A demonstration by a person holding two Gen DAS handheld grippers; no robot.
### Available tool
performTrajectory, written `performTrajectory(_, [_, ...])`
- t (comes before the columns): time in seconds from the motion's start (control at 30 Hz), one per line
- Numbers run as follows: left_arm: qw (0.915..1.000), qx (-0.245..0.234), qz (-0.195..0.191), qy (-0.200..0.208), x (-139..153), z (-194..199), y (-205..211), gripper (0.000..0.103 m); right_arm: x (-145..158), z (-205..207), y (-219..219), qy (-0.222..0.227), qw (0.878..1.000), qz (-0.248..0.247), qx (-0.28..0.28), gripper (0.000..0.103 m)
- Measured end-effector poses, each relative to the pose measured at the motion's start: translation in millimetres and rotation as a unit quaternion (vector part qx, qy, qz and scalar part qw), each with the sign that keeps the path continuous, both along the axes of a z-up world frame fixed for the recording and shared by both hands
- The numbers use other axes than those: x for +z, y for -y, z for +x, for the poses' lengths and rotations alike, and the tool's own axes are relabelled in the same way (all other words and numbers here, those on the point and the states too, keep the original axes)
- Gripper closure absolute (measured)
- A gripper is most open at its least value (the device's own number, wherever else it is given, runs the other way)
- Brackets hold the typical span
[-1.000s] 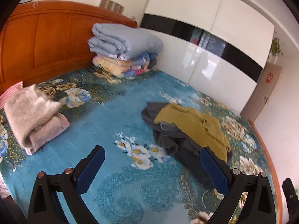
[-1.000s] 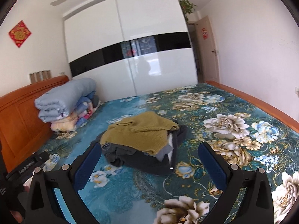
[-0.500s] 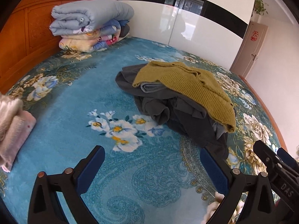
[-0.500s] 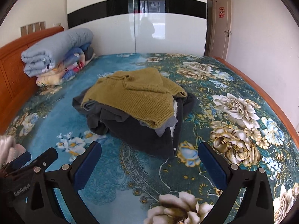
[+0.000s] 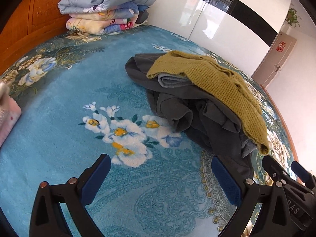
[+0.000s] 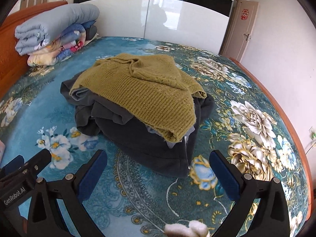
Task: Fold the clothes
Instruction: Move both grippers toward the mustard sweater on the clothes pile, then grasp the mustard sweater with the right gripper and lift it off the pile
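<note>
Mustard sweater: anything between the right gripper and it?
Nothing visible does. The right gripper is open, with bare bedspread ahead of it. The mustard sweater lies on top of the dark grey garment, nothing covering it. The left gripper sits off to the side.

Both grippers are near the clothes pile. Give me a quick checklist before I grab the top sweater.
1. Left gripper open and holding nothing: ok.
2. Right gripper open and holding nothing: ok.
3. Mustard sweater lying on top of the pile, nothing over it: ok.
4. Dark grey garment separate from the sweater: cannot tell; they overlap.
5. Bare bedspread beside the pile for laying the sweater out: ok.
6. Sweater edge within reach: not ok yet; both grippers sit short of the pile.
</note>
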State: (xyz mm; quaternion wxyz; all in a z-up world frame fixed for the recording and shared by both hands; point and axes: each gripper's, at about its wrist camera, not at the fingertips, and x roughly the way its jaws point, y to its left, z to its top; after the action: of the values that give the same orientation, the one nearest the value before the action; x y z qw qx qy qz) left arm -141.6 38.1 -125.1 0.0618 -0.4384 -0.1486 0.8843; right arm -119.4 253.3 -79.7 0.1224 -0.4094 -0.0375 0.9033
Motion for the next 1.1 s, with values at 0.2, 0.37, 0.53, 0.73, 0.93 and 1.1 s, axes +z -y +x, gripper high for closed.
performTrajectory(0.2, [0.9994, 0.025, 0.015, 0.017, -17.3, -5.8, 3.7, 0.0, -13.1, -17.2, 3.5, 0.015, 1.0, 0.011, 0.006, 0.0])
performTrajectory(0.37, [0.9978, 0.053, 0.027, 0.031, -29.2, -7.9, 9.5, 0.0, -19.6, -27.5, 8.3, 0.025, 0.999, 0.023, 0.015, 0.0])
performTrajectory(0.53, [0.995, 0.085, 0.041, 0.033, -40.1, 2.1, 19.1, 0.0, -1.2, -41.4, 3.9, -0.007, 0.999, 0.039, 0.033, 0.0])
performTrajectory(0.73, [0.9977, 0.053, 0.031, 0.028, -51.9, 13.5, 11.0, 0.0, 10.5, -115.9, 7.7, -0.002, 0.996, 0.066, 0.067, 0.001])
performTrajectory(0.93, [0.999, 0.043, 0.013, 0.009, -52.2, 14.9, 10.5, 0.0, -12.2, -171.8, 6.4, 0.063, 0.986, 0.139, 0.072, 0.033])
performTrajectory(1.1, [0.9987, 0.043, 0.019, 0.018, -57.0, 12.2, 11.9, 0.0, -21.7, -188.0, 10.9, 0.077, 0.98, 0.161, 0.087, 0.033])
